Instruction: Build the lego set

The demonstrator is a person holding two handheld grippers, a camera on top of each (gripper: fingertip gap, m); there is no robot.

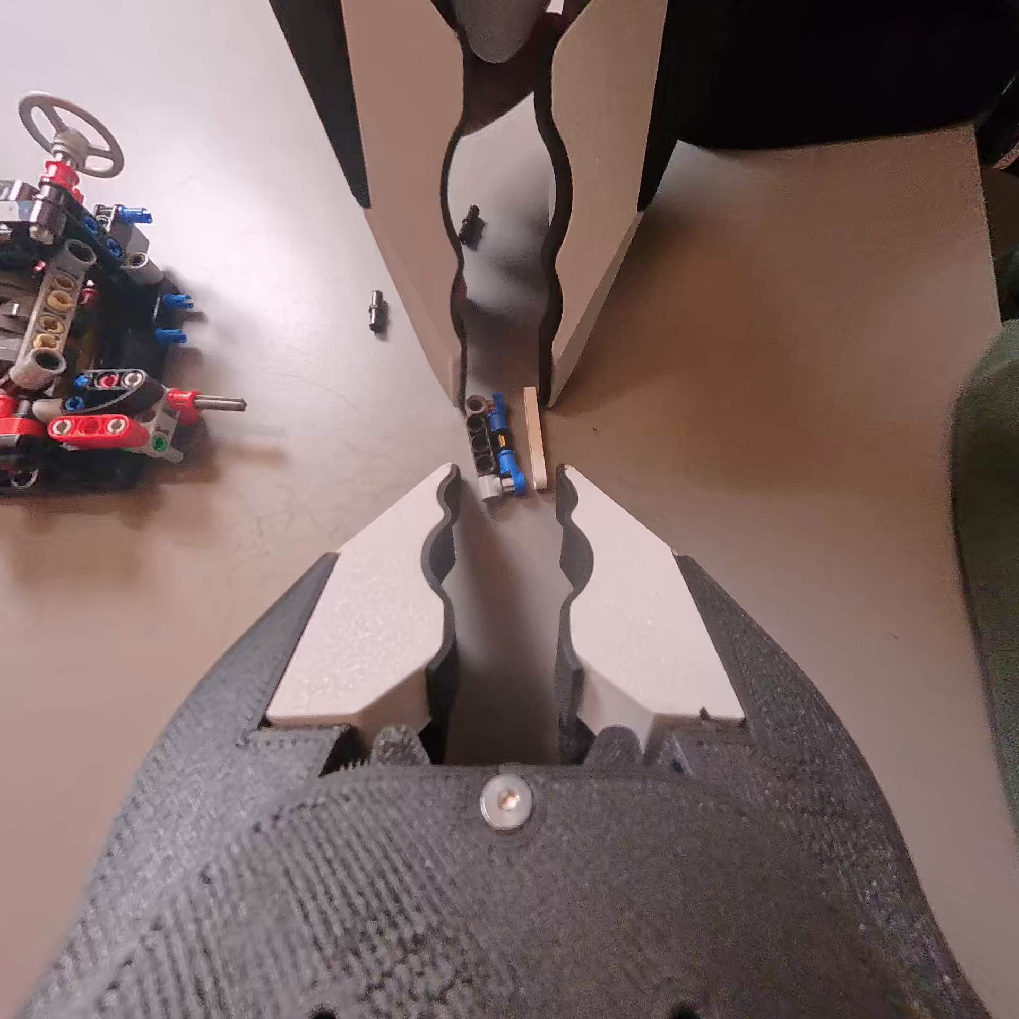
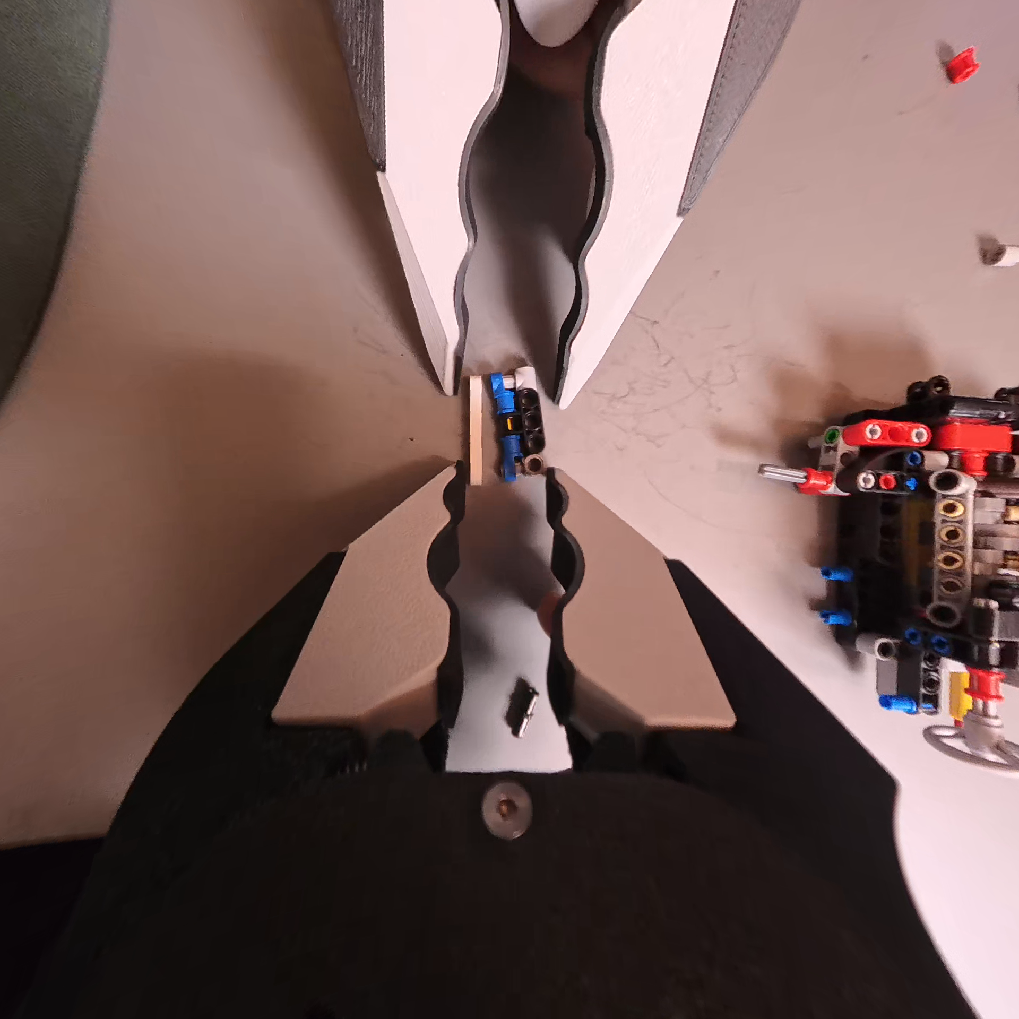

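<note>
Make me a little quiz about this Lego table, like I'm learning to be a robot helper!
1. True or false: the steering wheel on the big model is red.
2. What sits between the tips of the left gripper and the right gripper?
A. a small build with blue pins
B. a yellow car
C. nothing
3. Fill in: in the left wrist view, ___ loose black pins lie on the table.

Key: 1 false, it is grey. 2 A. 3 two.
</note>
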